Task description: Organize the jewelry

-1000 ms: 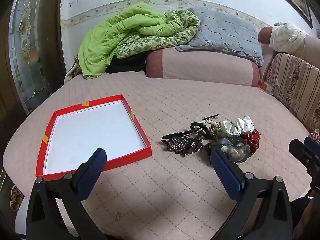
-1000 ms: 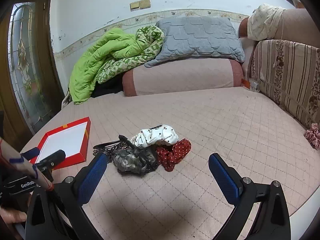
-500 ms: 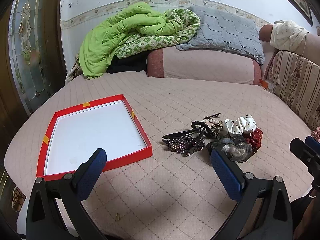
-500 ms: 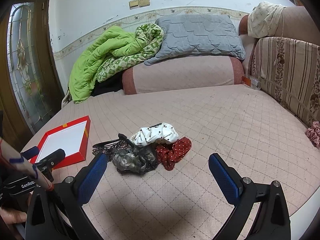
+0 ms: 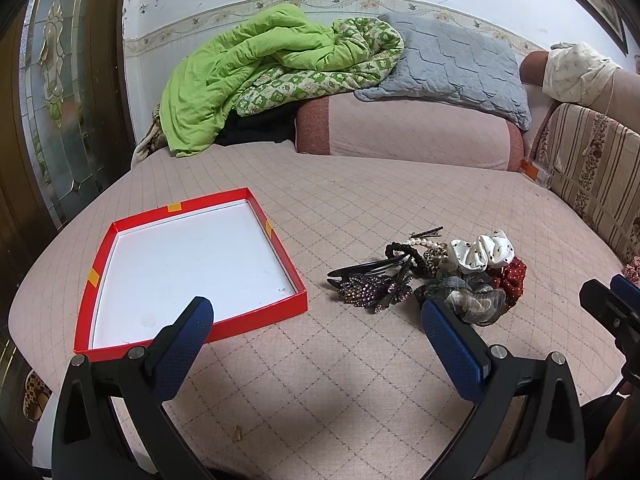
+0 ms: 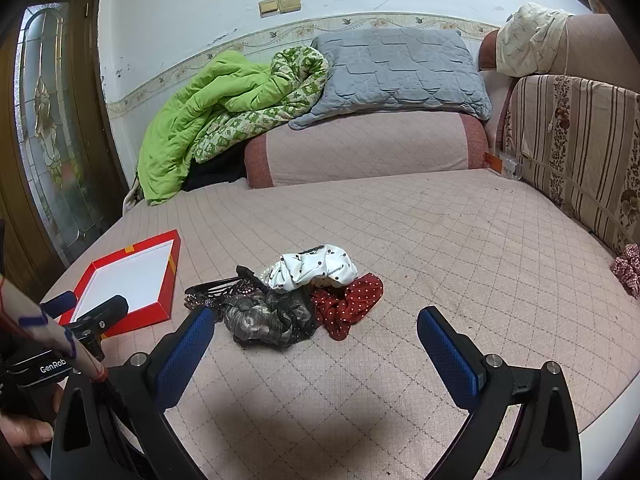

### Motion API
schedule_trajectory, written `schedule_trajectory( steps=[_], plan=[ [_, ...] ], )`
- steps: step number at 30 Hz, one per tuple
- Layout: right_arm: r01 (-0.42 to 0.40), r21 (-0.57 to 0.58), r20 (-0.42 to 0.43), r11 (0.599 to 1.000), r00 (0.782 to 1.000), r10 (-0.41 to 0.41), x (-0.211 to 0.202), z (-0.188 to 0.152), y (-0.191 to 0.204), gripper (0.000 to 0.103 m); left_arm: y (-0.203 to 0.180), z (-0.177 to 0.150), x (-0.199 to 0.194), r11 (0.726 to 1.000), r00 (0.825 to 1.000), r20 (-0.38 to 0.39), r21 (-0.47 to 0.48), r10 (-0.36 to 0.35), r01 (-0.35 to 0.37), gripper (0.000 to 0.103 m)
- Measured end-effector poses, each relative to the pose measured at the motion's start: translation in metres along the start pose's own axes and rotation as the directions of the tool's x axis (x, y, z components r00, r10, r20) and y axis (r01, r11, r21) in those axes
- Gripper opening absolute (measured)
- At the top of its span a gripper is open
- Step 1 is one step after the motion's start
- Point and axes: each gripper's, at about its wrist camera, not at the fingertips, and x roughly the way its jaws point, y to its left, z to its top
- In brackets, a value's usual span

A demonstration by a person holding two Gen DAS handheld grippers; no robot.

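A shallow red tray [image 5: 288, 266] with a white floor lies empty on the quilted pink bed, also in the right wrist view as the red tray [image 6: 168, 280]. To its right is a pile of hair accessories: a white dotted scrunchie [image 5: 482, 254], a red dotted scrunchie [image 5: 514, 282], a grey sheer scrunchie [image 5: 470, 300], a jewelled dark clip [image 5: 374, 290], a black headband [image 5: 360, 269] and a pearl strand [image 5: 422, 242]. My left gripper [image 5: 316, 326] hovers open in front of tray and pile. My right gripper [image 6: 314, 332] is open just before the grey scrunchie [image 6: 268, 322] and the red scrunchie [image 6: 348, 306].
A green quilt [image 5: 248, 76], a grey pillow [image 5: 452, 64] and a pink bolster [image 5: 404, 132] lie at the back. A striped cushion [image 6: 576, 148] lines the right side, with a checked scrunchie [image 6: 628, 270] below it. A glass-panelled door [image 5: 60, 92] stands left. A hand [image 6: 24, 430] holds the left tool.
Both views have tilted up and shifted only slightly. The accessories and tray have not moved, and both grippers stay open.
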Motion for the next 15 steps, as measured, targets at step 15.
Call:
schedule_trajectory(
  steps=[15],
  plan=[
    [-0.005, 0.005, -0.006, 1.0, 1.0, 0.005, 0.0008, 0.0002, 0.0006, 0.103, 0.0024, -0.0011, 0.0026, 1.0, 1.0, -0.009, -0.005, -0.001, 0.001, 0.103]
  ],
)
